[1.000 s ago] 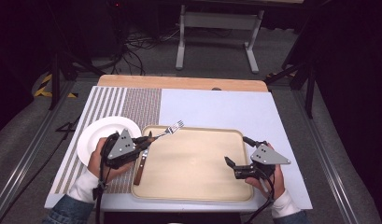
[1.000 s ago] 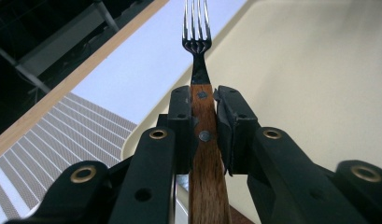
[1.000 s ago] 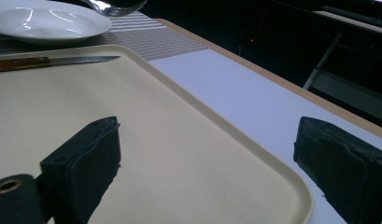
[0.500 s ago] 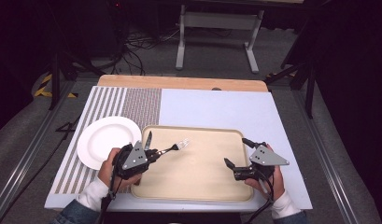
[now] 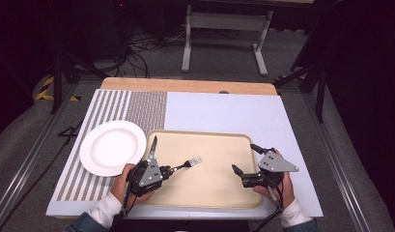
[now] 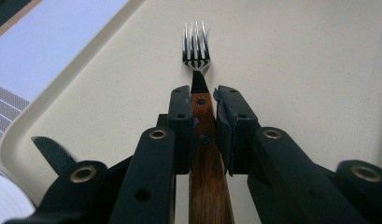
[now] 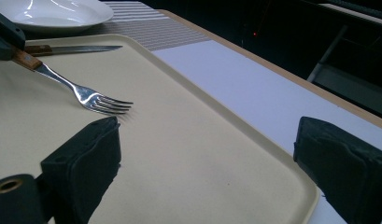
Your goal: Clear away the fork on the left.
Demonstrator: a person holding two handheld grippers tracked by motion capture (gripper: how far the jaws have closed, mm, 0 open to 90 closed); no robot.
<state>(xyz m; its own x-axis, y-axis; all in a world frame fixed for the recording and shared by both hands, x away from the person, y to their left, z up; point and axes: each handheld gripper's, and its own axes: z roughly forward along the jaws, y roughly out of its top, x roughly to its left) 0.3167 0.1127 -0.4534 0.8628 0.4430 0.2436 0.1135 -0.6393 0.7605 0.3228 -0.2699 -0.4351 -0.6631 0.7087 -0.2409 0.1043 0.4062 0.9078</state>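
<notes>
While the left hand-held gripper (image 5: pixel 165 170) sat over the near-left part of the beige tray (image 5: pixel 219 193), its two black jaws were clenched on the wooden handle of a fork (image 5: pixel 188 163), as the left gripper view made plain: the pads pressed the handle from both sides, and the fork (image 6: pixel 196 46) ran straight ahead with its tines over the tray floor. From the high view the tines pointed toward the middle of the tray, and whether they touched it could not be told. A knife (image 5: pixel 152 147) lay along the tray's left side, its blade pointing toward the far rim, its handle hidden under the left hand-held gripper (the serrated tip also showed low at the left of the left gripper view (image 6: pixel 51 151)). Just left of the tray, a white plate (image 5: pixel 113 147) rested on the striped mat (image 5: pixel 110 104) that covered the left part of the surface (image 5: pixel 224 108). Over the tray's right side, the right hand-held gripper (image 5: pixel 244 159) was released, its jaws spread wide with nothing between them; the right gripper view showed the tray's right rim (image 7: pixel 272 158) passing between the two pads, with the fork (image 7: pixel 93 99) and knife (image 7: pixel 81 48) beyond.
</notes>
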